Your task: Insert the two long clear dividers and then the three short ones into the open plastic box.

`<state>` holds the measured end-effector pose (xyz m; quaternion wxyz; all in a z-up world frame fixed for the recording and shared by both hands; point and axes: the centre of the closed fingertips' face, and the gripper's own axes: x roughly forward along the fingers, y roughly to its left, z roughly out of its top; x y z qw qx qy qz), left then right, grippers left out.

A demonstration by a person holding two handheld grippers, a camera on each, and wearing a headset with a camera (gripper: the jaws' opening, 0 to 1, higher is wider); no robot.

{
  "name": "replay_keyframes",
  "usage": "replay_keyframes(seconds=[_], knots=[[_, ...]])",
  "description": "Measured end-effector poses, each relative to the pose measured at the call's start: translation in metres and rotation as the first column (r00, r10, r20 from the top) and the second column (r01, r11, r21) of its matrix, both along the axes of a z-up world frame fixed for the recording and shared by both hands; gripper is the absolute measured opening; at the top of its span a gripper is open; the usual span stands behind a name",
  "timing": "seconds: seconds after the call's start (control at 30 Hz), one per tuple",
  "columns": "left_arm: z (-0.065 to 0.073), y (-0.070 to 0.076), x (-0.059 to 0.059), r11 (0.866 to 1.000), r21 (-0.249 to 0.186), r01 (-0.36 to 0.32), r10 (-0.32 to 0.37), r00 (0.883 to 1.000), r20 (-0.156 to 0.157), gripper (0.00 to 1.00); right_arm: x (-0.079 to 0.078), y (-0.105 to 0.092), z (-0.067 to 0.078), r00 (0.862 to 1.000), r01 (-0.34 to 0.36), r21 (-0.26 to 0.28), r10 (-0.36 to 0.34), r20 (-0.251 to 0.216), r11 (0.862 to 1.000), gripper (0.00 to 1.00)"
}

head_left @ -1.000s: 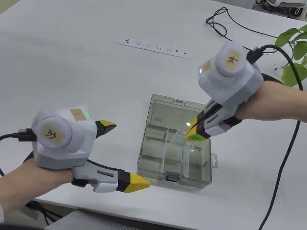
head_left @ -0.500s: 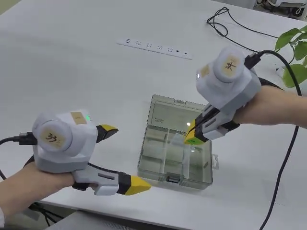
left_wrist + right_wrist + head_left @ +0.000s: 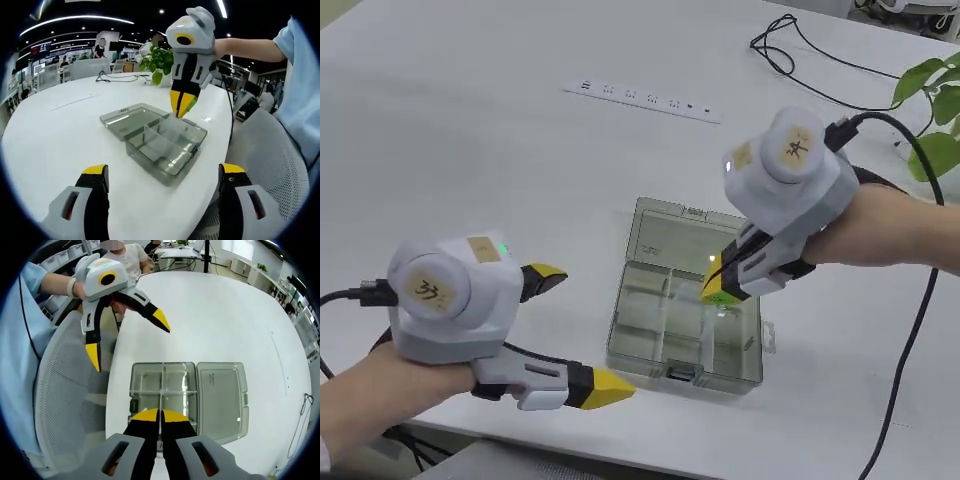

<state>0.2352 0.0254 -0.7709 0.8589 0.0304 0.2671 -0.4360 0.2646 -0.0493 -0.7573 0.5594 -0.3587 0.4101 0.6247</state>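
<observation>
On the white tabletop (image 3: pixel 470 150), near its front edge, the left gripper (image 3: pixel 585 328) is hovering with jaws wide and empty. Beyond it, the right gripper (image 3: pixel 715 288) is pinching a clear divider (image 3: pixel 708 306) over the open box (image 3: pixel 620 345). If the divider is tilting, it could miss its slots and jam.

Right tongs (image 3: pixel 715 290) over box (image 3: pixel 640 357), divider (image 3: pixel 161 385) seemingly inside; left tongs (image 3: pixel 590 330) left.

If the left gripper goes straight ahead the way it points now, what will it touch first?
Most likely the open plastic box, at its near wall; depth is unclear, so the right gripper above it might come first.
</observation>
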Motion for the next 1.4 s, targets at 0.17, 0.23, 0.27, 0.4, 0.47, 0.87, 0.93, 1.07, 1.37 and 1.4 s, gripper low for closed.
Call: replay_keyframes(seconds=[0.17, 0.23, 0.27, 0.4, 0.47, 0.87, 0.93, 1.07, 1.37, 1.4], knots=[[-0.001, 0.001, -0.001, 1.000, 0.003, -0.004, 0.004, 1.000, -0.003, 0.92, -0.002, 0.002, -0.006, 1.000, -0.012, -0.033, 0.012, 0.014, 0.999, 0.02], [-0.001, 0.001, -0.002, 1.000, -0.001, -0.004, 0.004, 1.000, -0.005, 0.92, -0.003, 0.003, -0.011, 1.000, -0.011, -0.049, 0.013, 0.021, 0.999, 0.02], [-0.001, 0.000, -0.002, 1.000, 0.000, -0.005, 0.005, 1.000, -0.004, 0.92, -0.003, 0.003, -0.014, 1.000, -0.015, -0.055, 0.016, 0.025, 0.998, 0.02], [-0.001, 0.000, -0.002, 1.000, -0.001, -0.004, 0.004, 1.000, -0.004, 0.92, -0.002, 0.004, -0.026, 0.999, -0.006, -0.075, 0.009, 0.032, 0.997, 0.02], [-0.001, 0.000, -0.002, 1.000, -0.001, -0.004, 0.004, 1.000, -0.005, 0.91, 0.001, 0.004, -0.034, 0.999, 0.002, -0.083, 0.000, 0.033, 0.997, 0.02], [-0.001, 0.003, -0.002, 1.000, -0.002, -0.012, 0.012, 1.000, -0.006, 0.91, 0.005, 0.001, -0.052, 0.998, -0.006, -0.116, 0.012, 0.053, 0.993, 0.02], [-0.001, 0.003, -0.002, 1.000, -0.004, -0.011, 0.011, 1.000, -0.008, 0.91, 0.006, 0.000, -0.052, 0.998, -0.007, -0.117, 0.013, 0.056, 0.993, 0.02], [0.000, 0.000, -0.002, 1.000, -0.006, -0.008, 0.008, 1.000, -0.005, 0.91, 0.005, 0.000, -0.052, 0.998, -0.008, -0.119, 0.015, 0.060, 0.993, 0.02], [0.002, -0.002, 0.001, 1.000, -0.004, 0.004, -0.004, 1.000, 0.000, 0.90, 0.005, 0.000, -0.053, 0.997, -0.024, -0.117, 0.032, 0.070, 0.993, 0.02], [0.003, -0.002, 0.001, 1.000, -0.006, 0.004, -0.004, 1.000, 0.000, 0.90, 0.004, -0.001, -0.053, 0.995, -0.051, -0.120, 0.062, 0.083, 0.991, 0.03]])
